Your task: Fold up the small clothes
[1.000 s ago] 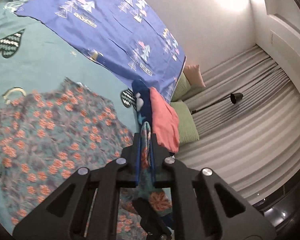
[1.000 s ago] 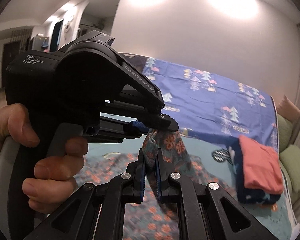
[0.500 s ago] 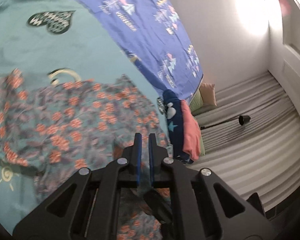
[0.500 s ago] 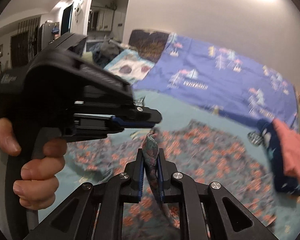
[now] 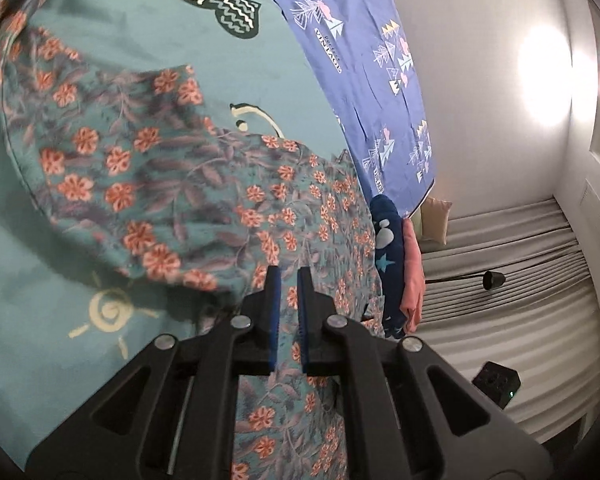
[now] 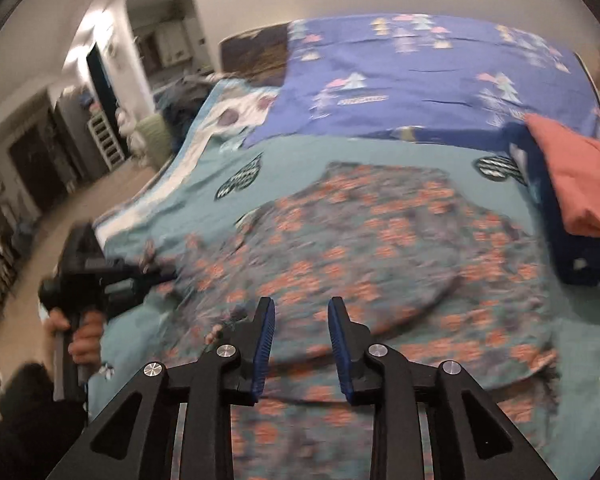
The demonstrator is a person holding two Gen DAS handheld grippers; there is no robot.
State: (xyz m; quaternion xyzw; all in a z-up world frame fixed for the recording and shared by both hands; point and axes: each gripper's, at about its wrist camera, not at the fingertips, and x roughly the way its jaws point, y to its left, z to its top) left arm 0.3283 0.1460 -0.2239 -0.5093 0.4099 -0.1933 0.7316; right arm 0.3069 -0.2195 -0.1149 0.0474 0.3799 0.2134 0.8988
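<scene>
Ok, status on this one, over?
Left gripper shut, pinch on floral garment unclear. Right gripper opening, nothing clamped. Garment spread on bed. Folded stack alongside, nothing blocking.

1. The purple-blue printed cotton sheet (image 5: 356, 52) carries the word "VINTAGE" beneath its pastel tree motifs, seen upside down from the left wrist.
2. No other lettering is legible.

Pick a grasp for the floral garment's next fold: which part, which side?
Grip the floral garment at its near hem edge, coming from the near side, low and level. It lies flat on the teal sheet, so only an edge gives the jaws something to pinch, and folded clothes crowd the right.
</scene>
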